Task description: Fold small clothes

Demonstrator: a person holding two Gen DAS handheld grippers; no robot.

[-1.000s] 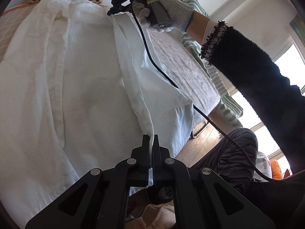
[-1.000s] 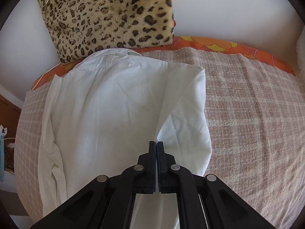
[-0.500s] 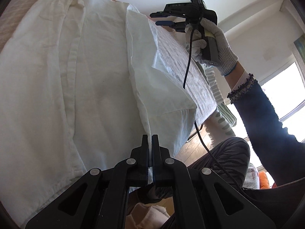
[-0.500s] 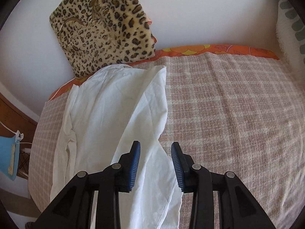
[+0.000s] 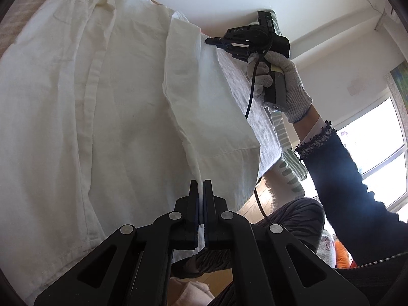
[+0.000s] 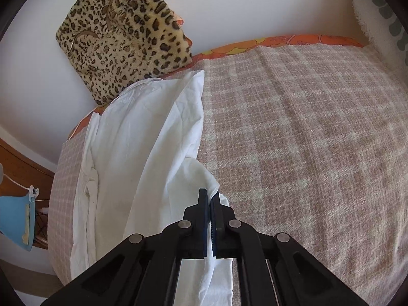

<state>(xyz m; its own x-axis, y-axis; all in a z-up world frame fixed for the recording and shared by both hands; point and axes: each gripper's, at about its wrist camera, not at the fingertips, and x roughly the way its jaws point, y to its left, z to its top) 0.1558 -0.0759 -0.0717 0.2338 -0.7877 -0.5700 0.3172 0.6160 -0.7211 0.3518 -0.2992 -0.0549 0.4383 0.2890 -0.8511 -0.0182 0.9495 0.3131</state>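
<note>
A white shirt (image 5: 102,114) lies spread on a pink-checked bed cover (image 6: 306,127). Its right side panel (image 5: 216,117) is folded and raised along a ridge. My left gripper (image 5: 203,186) is shut on the shirt's lower hem edge near the bed's front. In the right wrist view the shirt (image 6: 142,140) runs along the left of the bed. My right gripper (image 6: 210,196) is shut on the shirt's right edge, with white cloth between the jaws. The right gripper also shows in the left wrist view (image 5: 216,44), held by a gloved hand at the shirt's far edge.
A leopard-print cushion (image 6: 122,38) leans against the white wall at the head of the bed. A blue object (image 6: 15,219) and a wooden floor lie off the bed's left side. The person's dark sleeve (image 5: 344,178) and lap are at the right.
My right gripper was shut, opened half a second ago, shifted right along the shirt, and has now shut on the shirt's right edge. My left gripper stays shut on the hem.
</note>
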